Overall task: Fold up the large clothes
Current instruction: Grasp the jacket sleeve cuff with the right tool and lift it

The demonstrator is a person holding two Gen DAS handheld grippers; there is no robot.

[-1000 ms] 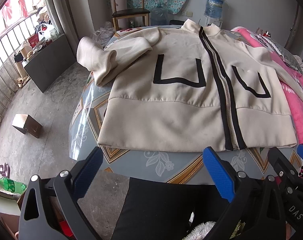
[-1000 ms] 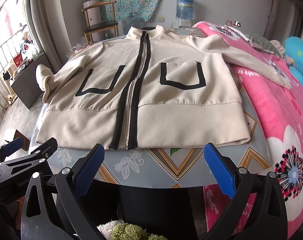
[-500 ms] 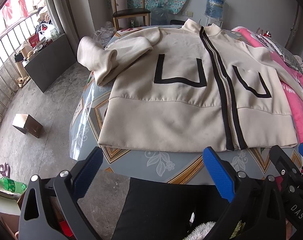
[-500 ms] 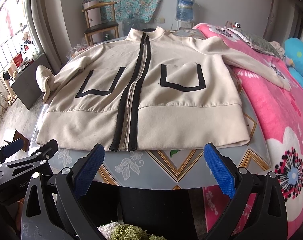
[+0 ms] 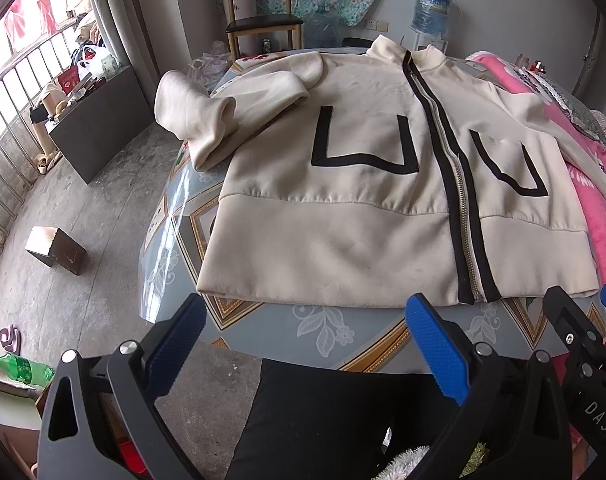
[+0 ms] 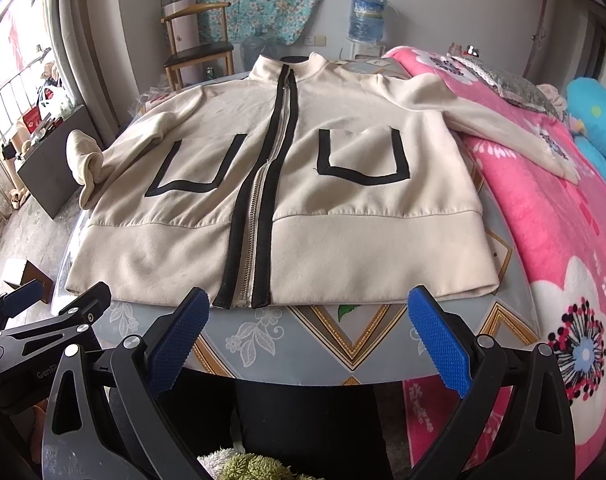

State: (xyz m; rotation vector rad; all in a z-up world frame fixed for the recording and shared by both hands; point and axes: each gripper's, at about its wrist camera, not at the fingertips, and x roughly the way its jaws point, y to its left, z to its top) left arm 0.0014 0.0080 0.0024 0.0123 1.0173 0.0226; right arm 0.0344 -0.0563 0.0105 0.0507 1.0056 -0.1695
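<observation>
Ahead of my spread left tool (image 5: pixel 305 344) and right tool (image 6: pixel 307 330): soft cream zip jacket (image 6: pixel 279 184), black U-shaped trims; "DAS" on the right tool's body.

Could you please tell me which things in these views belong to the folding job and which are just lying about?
For the job:
- cream jacket, spread flat
- patterned table under it
- left claw and right claw, both open and empty

Just lying about:
- wooden chair
- water bottle
- pink floral blanket
- wooden box on the floor
- green bottle
</observation>
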